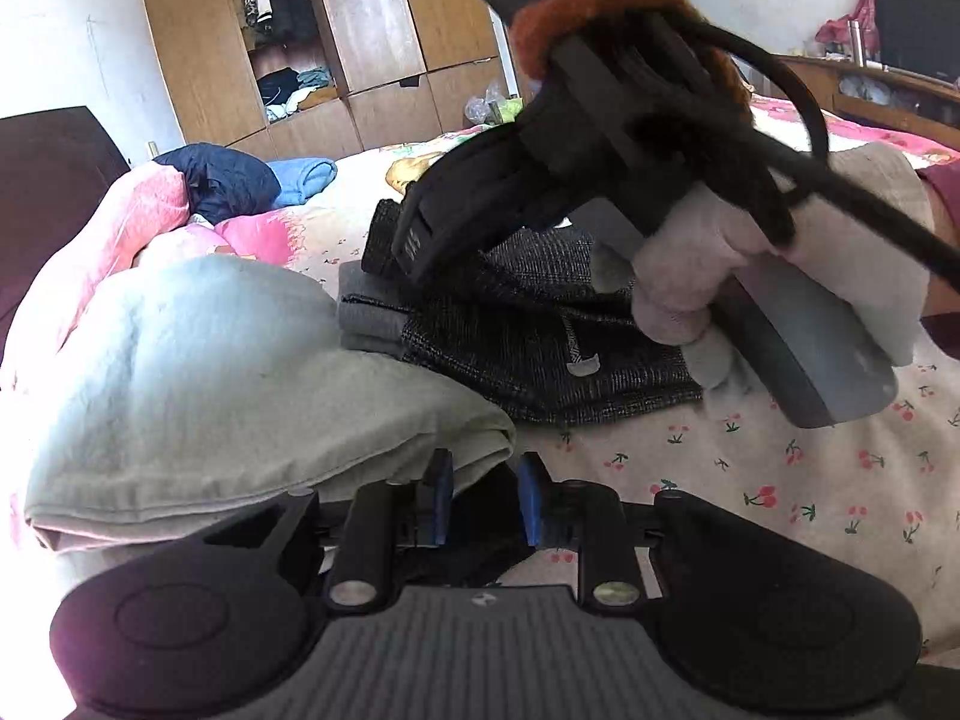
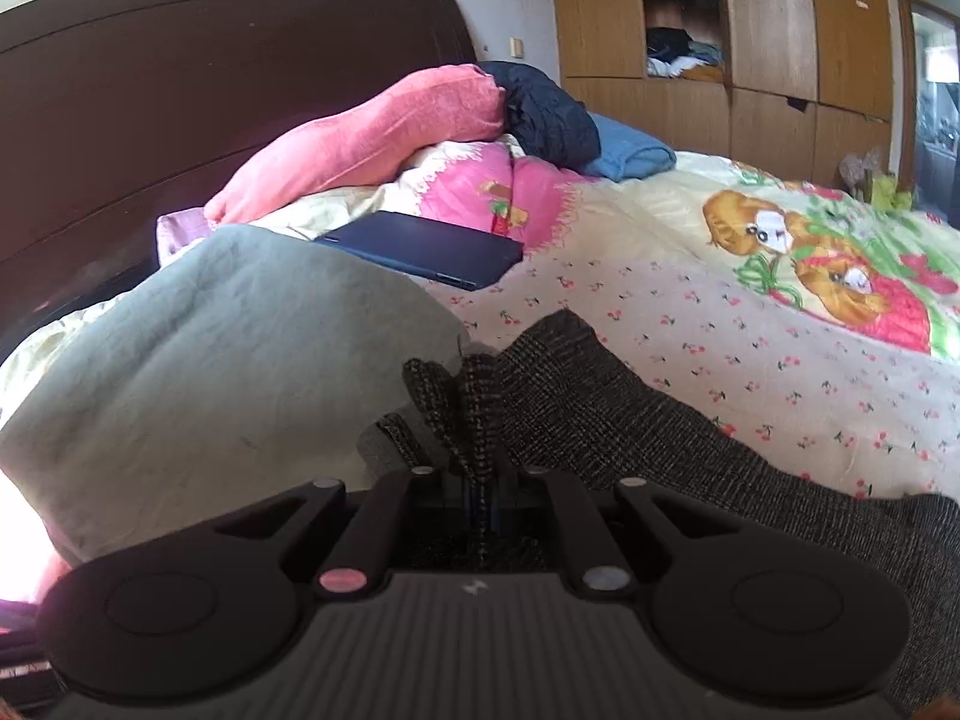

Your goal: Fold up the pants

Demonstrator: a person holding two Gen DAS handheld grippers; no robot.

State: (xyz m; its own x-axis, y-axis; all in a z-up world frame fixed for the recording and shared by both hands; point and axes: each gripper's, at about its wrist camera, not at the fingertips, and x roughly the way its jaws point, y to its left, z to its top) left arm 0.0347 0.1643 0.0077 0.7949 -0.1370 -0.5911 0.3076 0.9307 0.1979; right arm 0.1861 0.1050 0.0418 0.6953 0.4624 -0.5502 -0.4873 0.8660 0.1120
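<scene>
Home bedroom, bed with cartoon-print sheet (image 2: pixel 780 276), dark wooden headboard (image 2: pixel 210 90) far left, wooden wardrobe (image 2: pixel 774 30) with clothes, pink pillow (image 2: pixel 360 138)

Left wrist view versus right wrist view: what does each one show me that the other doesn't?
Only the left wrist view shows the right gripper from outside, held in a gloved hand, and the open left gripper with nothing between its pads. Only the right wrist view shows the dark pants' fabric pinched between the shut fingers, plus a dark blue flat case. Both show the pale green cloth, the cherry-print sheet and the wardrobe.
</scene>
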